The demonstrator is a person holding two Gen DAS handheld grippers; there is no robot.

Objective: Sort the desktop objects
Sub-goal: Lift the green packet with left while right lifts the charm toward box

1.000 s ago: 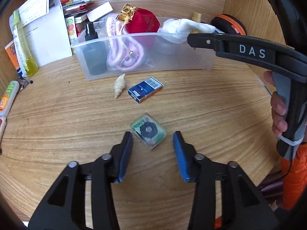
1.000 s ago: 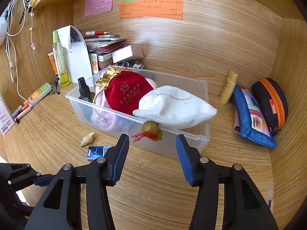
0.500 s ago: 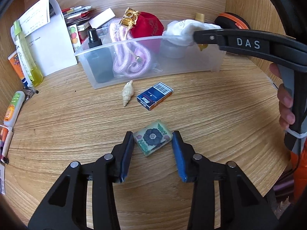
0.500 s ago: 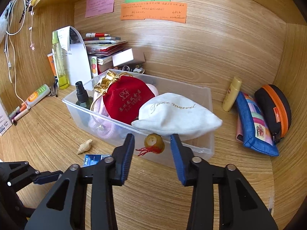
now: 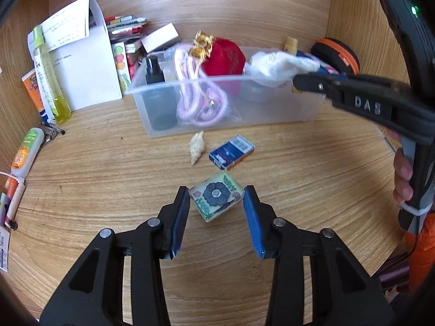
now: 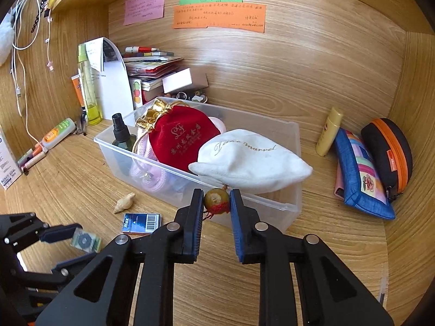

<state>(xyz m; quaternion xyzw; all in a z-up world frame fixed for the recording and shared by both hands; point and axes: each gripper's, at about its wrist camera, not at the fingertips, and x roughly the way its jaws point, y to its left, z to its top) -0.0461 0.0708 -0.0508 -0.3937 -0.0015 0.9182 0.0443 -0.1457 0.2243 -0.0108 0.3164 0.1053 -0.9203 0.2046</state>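
Since a second ago my right hand-held gripper point(image 6: 217, 201) has just been closing and now pinches the brown bead with red tassel point(image 6: 216, 200) at the clear bin's point(image 6: 274, 209) front rim. My left hand-held gripper point(image 5: 216, 200) has closed in onto the flower-printed tile point(image 5: 216, 195), lifted at a tilt above the table point(image 5: 108, 168), toward its front edge, with the seashell point(image 5: 196, 146) and blue box point(image 5: 231, 151) between it and the bin.

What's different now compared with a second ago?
The right gripper has just been closing and now pinches the brown bead with its red tassel. The left gripper has closed in around the flower tile, touching its corners. The shell, blue box and clear bin stayed put.
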